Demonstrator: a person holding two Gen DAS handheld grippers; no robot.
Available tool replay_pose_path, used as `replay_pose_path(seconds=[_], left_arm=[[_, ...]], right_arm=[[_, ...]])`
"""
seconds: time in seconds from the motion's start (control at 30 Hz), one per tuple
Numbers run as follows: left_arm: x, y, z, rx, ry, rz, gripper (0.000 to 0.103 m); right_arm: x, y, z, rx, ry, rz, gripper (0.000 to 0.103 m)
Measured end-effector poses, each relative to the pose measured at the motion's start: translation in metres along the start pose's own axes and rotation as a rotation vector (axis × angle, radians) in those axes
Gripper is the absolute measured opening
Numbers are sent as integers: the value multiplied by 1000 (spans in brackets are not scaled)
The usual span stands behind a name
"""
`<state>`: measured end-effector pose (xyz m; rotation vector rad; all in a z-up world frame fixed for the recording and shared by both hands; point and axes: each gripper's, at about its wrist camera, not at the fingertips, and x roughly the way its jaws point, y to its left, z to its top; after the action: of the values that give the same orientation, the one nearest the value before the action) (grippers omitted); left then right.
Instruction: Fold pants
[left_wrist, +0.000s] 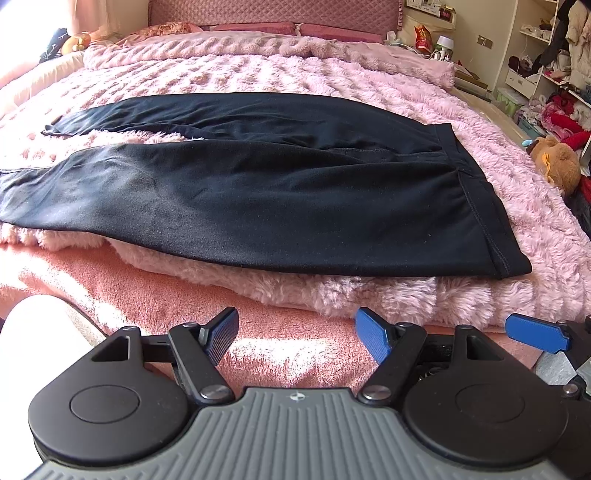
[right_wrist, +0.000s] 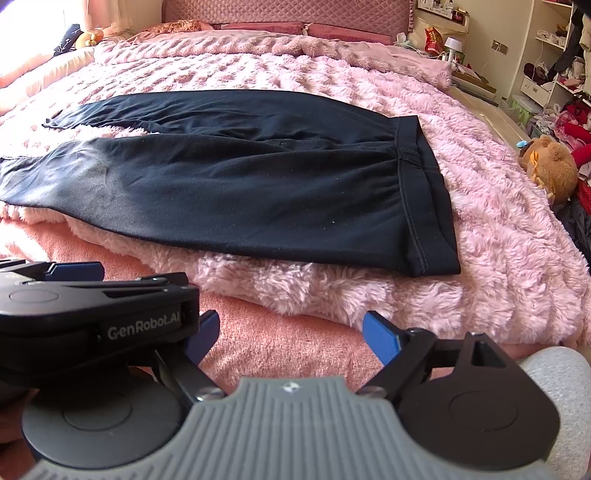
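black pants (left_wrist: 258, 192) flat on fluffy pink blanket (left_wrist: 369, 74), waistband right, legs left | left gripper (left_wrist: 295, 338) spread wide, holding nothing, short of the pants above the peach sheet (left_wrist: 147, 288) | right gripper (right_wrist: 290, 338) likewise spread, empty, just beside it | brown plush toy (left_wrist: 557, 162) at bed's right edge

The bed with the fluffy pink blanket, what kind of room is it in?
Most likely a bedroom in someone's home. A big bed with a pink blanket and a padded headboard fills the room, open shelves of clothes stand at the right, and a teddy bear lies beside the bed.
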<state>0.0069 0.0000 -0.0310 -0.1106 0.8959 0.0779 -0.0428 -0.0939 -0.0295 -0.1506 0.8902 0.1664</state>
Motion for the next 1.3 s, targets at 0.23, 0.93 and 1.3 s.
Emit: replay_pose_path(seconds=[0.23,0.93,1.3], left_arm=[[2,1,-1,3,2,1,85],[5,2,-1,3,5,9,85],[9,3,-2,2,21,18,85]], right_arm=[[1,1,-1,-9,2,-3,81],[3,3,-1,-21,0,2,81],[5,5,-2,-31,10,8,81]])
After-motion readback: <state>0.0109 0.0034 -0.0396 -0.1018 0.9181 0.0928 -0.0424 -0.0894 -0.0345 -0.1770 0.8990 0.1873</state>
